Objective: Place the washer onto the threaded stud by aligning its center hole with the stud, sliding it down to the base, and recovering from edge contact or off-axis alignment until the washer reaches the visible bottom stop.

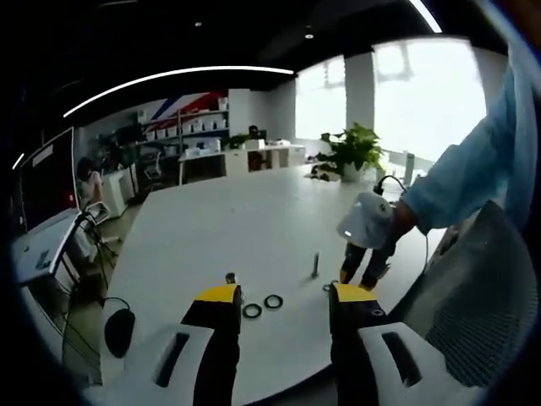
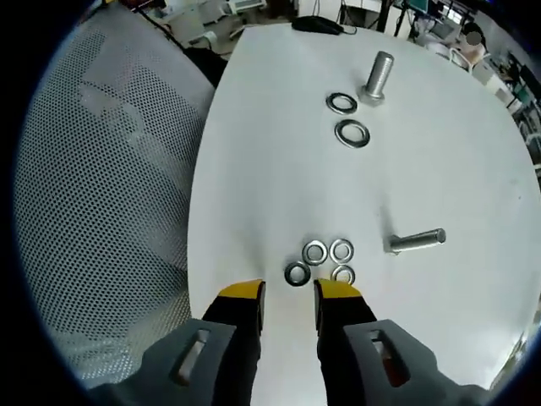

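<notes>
Right hand-held gripper [image 2: 290, 293], jaws narrowly apart and empty, hovers just beside four clustered washers [image 2: 321, 261].

Left gripper view: right gripper [image 1: 365, 272] partly behind the left gripper's near jaw; its jaw tips are cut off, can't tell gap. Washers beside it mostly hidden by that jaw; 1 sliver [image 1: 327, 288] shows. Stud [image 1: 315, 266] tiny, threads not readable. Small dark item [image 1: 230, 277] at the other jaw tip too small to identify. Shelves [image 1: 190, 127] and a seated person [image 1: 87, 179] far off, blurred. Window [image 1: 423, 89] blown out.

Right gripper view: chair mesh [image 2: 110, 186] hides the floor and is cut by the edge. Worktop [image 2: 473, 169] cut off at right. 1 washer [image 2: 343, 274] of 4 partly hidden by a jaw tip. Clutter [image 2: 397, 13] beyond the far worktop edge is blurred.
</notes>
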Tool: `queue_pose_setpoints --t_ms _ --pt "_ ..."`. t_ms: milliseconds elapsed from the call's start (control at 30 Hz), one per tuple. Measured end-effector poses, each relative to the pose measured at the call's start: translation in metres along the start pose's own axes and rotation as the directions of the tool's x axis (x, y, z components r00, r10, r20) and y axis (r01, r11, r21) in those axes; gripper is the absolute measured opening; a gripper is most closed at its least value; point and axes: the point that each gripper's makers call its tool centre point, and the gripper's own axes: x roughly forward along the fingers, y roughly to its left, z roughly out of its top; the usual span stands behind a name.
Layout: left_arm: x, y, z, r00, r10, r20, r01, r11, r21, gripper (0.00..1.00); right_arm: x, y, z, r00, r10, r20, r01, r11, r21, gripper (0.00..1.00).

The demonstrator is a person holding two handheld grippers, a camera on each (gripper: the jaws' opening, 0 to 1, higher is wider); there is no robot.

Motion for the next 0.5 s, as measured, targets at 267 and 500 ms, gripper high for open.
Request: queue_pose_setpoints --t_ms 267,500 --pt "0.0 -0.0004 -0.0006 1.0 -0.002 -0.002 0.002 1.0 -0.004 0.39 0.0022 -0.0041 0.0047 1.0 -0.03 0.009 0.03 1.0 0.005 0.21" --pt "-0.0002 -0.0001 -0.001 1.0 -0.001 -0.003 0.001 1.0 -0.005 0.39 0.0018 -0.0055 0.0055 0.999 -0.047 0.008 0.047 0.999 -0.012 0.16"
